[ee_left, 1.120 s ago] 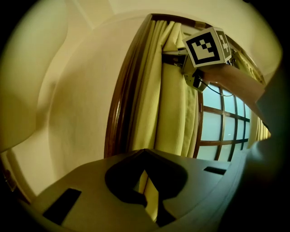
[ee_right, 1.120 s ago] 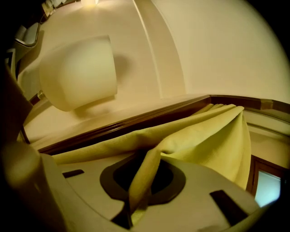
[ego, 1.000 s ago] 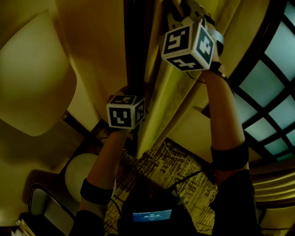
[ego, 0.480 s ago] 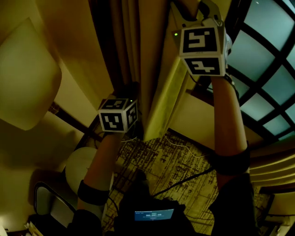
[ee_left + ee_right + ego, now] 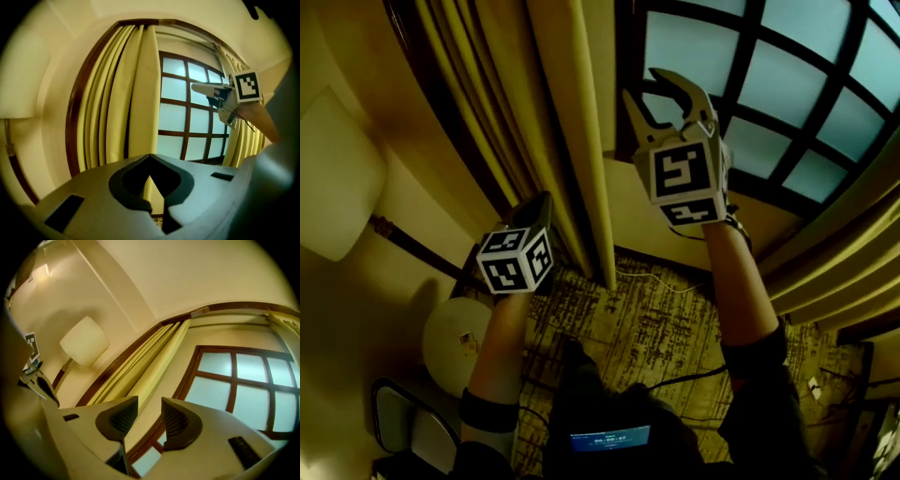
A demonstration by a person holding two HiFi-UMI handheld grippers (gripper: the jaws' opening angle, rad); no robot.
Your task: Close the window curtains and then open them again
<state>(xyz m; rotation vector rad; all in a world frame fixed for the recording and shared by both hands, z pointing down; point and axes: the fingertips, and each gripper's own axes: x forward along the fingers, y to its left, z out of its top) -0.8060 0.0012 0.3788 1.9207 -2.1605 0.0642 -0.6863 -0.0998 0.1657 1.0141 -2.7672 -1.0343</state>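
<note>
In the head view, your left gripper [image 5: 546,200] sits at centre left with its jaws clenched together and nothing pinched between them. Its tip is close to the folds of the curtain [image 5: 572,141], which hangs gathered in a bunch at the left side of the window [image 5: 750,84]. Your right gripper [image 5: 661,98] is raised in front of the panes at upper centre. Its jaws have just been opening and stand released, with only glass and frame showing through the gap. A second bunched curtain, the right-hand curtain [image 5: 834,258], shows at the right edge, and a patterned carpet [image 5: 647,328] lies below.

In the left gripper view, your left gripper [image 5: 150,157] shows both jaws meeting at a point — shut on nothing. The curtain [image 5: 140,93] hangs drawn back beyond them, left of centre, and the window [image 5: 187,108] is uncovered to its right. Your right gripper [image 5: 220,91] reaches in from the upper right, apart from the fabric.

In the right gripper view, your right gripper [image 5: 149,413] has its ribbed pads parted and empty. The curtain [image 5: 150,362] runs diagonally beyond them — bunched against the frame, clear of the jaws. The window [image 5: 234,376] fills the right and a lampshade [image 5: 84,341] glows at upper left.
</note>
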